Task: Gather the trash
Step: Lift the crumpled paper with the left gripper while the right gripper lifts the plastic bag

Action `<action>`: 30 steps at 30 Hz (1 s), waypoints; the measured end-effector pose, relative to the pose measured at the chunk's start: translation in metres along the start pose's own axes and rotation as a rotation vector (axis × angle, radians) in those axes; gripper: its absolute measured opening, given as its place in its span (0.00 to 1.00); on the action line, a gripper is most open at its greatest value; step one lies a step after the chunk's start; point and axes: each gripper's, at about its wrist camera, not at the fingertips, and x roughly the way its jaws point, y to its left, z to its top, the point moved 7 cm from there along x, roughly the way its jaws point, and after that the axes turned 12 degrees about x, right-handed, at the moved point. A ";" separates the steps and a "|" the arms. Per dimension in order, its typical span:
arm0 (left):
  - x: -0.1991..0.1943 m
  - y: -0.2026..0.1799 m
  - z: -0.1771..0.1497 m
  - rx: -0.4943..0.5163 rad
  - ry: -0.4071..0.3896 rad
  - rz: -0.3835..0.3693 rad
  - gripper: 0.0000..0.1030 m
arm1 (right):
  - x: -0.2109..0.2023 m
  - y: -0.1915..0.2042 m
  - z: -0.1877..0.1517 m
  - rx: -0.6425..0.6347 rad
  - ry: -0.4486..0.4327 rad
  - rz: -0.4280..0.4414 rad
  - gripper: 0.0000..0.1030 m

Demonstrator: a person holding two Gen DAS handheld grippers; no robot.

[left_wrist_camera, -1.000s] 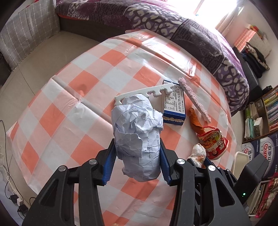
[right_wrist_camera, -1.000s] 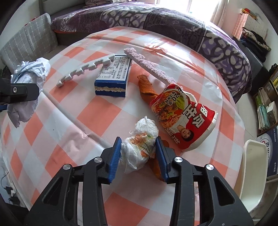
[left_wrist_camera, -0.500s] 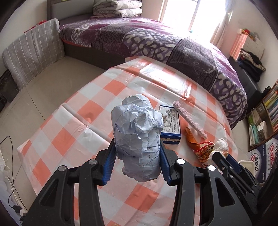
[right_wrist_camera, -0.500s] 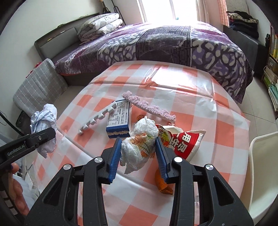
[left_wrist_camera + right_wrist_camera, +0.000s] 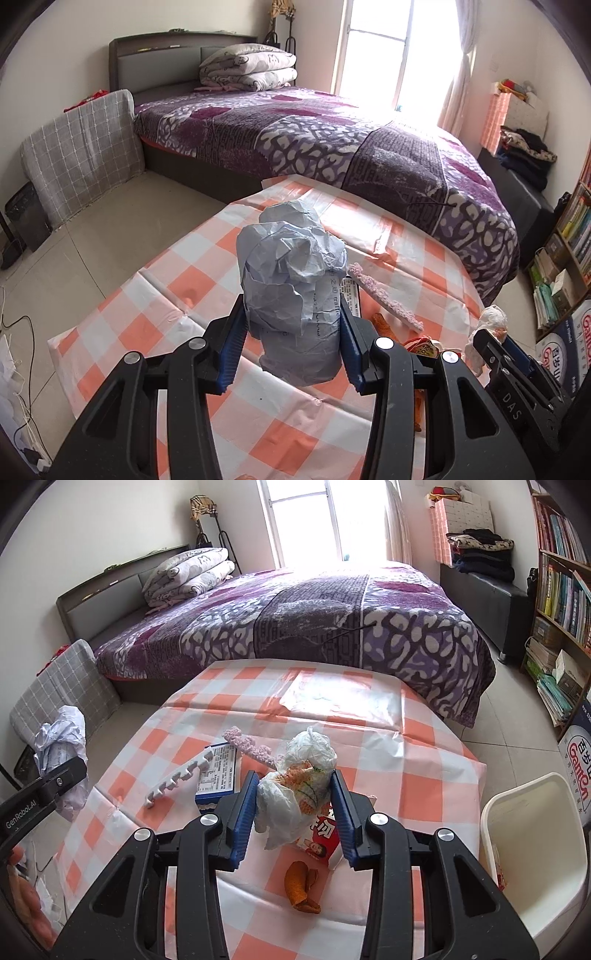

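Note:
My left gripper (image 5: 291, 334) is shut on a big wad of crumpled pale blue paper (image 5: 291, 284), held well above the checkered table (image 5: 166, 295); the wad also shows at the left of the right wrist view (image 5: 61, 746). My right gripper (image 5: 293, 812) is shut on a knotted white plastic bag with orange scraps (image 5: 303, 779), held above the table; the bag shows at the right of the left wrist view (image 5: 487, 325). On the table lie a red noodle packet (image 5: 319, 838), an orange peel (image 5: 301, 886), a blue box (image 5: 218, 775), a pink fuzzy strip (image 5: 251, 747) and a white notched plastic strip (image 5: 177, 779).
A white plastic bin (image 5: 532, 853) stands on the floor at the table's right side. A purple bed (image 5: 314, 620) lies beyond the table. Bookshelves (image 5: 561, 602) line the right wall. A grey checked cushion (image 5: 81, 155) leans by the bed. Cables (image 5: 18, 354) lie on the floor at left.
Both grippers have risen and tilted up from the table with their loads; more of the room and bed shows, and the table items look smaller and farther below.

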 end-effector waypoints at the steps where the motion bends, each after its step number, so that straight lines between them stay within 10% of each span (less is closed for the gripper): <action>1: -0.002 -0.002 0.002 -0.003 -0.007 -0.002 0.44 | -0.001 -0.002 0.001 0.006 -0.004 -0.003 0.36; 30: -0.011 -0.100 0.009 0.093 -0.035 -0.066 0.44 | -0.035 -0.091 0.028 0.126 -0.044 -0.109 0.37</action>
